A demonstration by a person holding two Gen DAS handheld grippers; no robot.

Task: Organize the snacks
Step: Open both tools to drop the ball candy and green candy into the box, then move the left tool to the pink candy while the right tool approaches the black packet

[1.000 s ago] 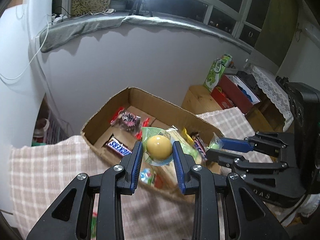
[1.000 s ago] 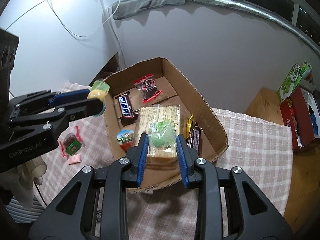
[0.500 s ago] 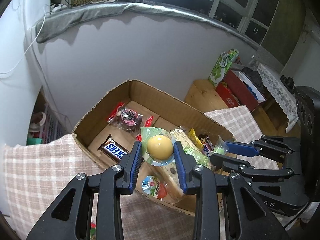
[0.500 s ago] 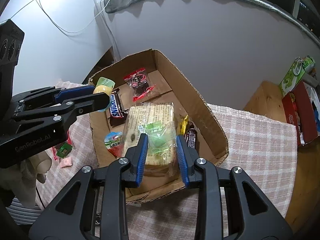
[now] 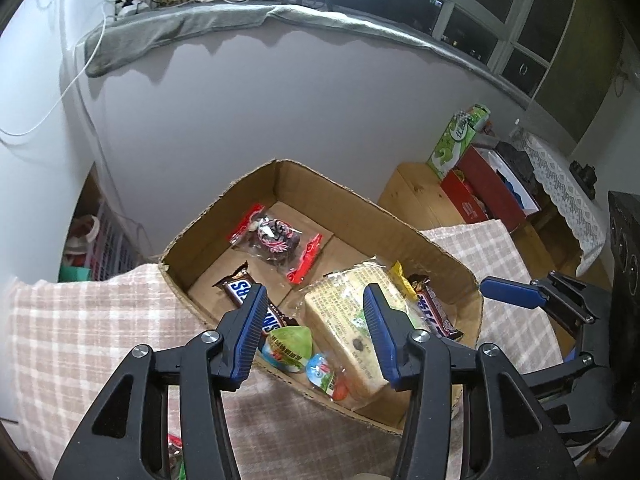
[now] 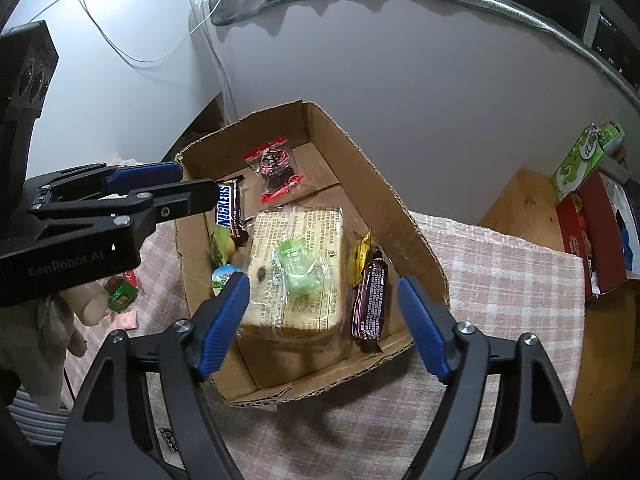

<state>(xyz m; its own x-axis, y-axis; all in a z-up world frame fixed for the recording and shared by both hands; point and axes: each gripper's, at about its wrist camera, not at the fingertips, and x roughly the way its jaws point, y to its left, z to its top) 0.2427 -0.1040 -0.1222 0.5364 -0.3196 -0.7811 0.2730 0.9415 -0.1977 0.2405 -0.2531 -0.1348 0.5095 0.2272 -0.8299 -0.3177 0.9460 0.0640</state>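
Cardboard box [image 6: 404, 216] sits on the checked cloth of the tabletop, toward its far edge, and carries the snacks. Left gripper [image 5: 314, 330] has just been opening: jaws apart, nothing between them, the green-wrapped jelly cup [image 5: 289, 345] lying loose in the box's near-left corner beside the Snickers bar [image 6: 229, 210]. Right gripper [image 6: 322, 314] has likewise just spread wide, and the small green candy packet [image 6: 299, 270] rests on top of the large cracker pack [image 6: 298, 300]. Risk, in my judgement: that slick packet may slide off, or either withdrawing gripper may catch the low box wall and shift the box. The cracker pack's long axis runs from near wall to far wall; the Snickers lies roughly parallel.
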